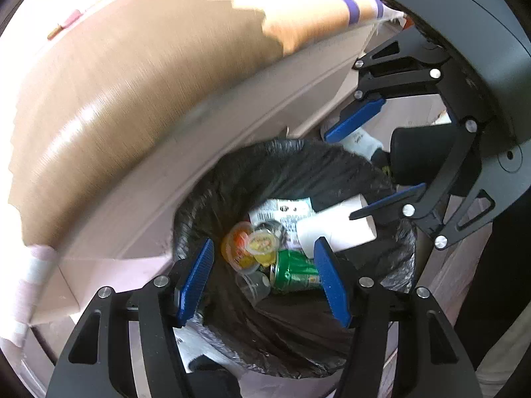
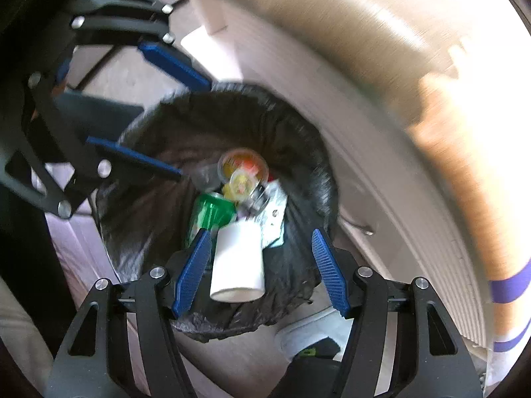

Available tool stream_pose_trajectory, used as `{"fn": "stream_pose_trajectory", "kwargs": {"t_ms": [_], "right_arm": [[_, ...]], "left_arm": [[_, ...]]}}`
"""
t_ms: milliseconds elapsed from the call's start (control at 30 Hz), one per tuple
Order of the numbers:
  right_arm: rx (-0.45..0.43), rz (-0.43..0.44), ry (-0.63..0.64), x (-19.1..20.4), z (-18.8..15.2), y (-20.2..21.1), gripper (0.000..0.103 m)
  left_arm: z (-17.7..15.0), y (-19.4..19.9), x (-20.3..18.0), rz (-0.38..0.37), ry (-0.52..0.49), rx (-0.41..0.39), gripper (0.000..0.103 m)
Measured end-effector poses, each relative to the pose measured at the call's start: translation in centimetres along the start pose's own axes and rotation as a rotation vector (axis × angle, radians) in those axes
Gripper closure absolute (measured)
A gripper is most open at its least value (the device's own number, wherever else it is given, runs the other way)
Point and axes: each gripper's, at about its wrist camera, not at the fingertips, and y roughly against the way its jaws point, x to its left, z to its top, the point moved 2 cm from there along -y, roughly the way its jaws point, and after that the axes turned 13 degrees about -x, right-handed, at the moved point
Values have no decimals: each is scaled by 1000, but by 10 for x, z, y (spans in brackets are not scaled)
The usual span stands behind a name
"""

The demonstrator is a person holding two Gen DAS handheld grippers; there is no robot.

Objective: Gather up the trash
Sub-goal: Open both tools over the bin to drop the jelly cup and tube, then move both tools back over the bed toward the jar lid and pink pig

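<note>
Trash (image 1: 285,232) lies at the bottom of the black-lined bin (image 1: 232,179): a green can (image 1: 293,270), a white paper cup (image 2: 237,262), jelly cups and a wrapper. Both tools, left (image 1: 264,277) and right (image 2: 262,270), hang above it released, jaws apart, touching nothing.

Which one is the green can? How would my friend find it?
Look into the bin lined with a black bag, beside the big cardboard box. In the trash pile lies a green can, next to a white paper cup and a yellow jelly cup. It's the only shiny green thing.
</note>
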Motion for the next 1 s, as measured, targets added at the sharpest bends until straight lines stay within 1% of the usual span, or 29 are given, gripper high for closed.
{"fn": "stream_pose_trajectory", "kwargs": {"t_ms": [33,167,233,300,400,500,600,833,1000], "right_arm": [[-13,-1,-6,5,4,2,40],[-84,-6,-9,3,21,25,40],[-120,6,-19,2,27,36,40],[-144,13,-20,3,31,44,40],[-174,15,-26,4,37,52,40],[-194,9,-34,2,40,58,40],[-218,2,-43,-1,44,65,40],[-267,-11,-58,-5,54,77,40],[-302,-16,-71,-5,64,82,40]], "left_arm": [[3,4,-1,1,-2,-14,39],[20,31,4,22,-13,-81,39],[31,49,8,28,-4,-136,39],[40,63,10,29,1,-179,39],[50,79,15,49,9,-227,39],[57,89,22,70,34,-255,39],[63,96,27,63,54,-294,39],[80,118,46,96,113,-381,39],[91,123,62,125,165,-419,39]]}}
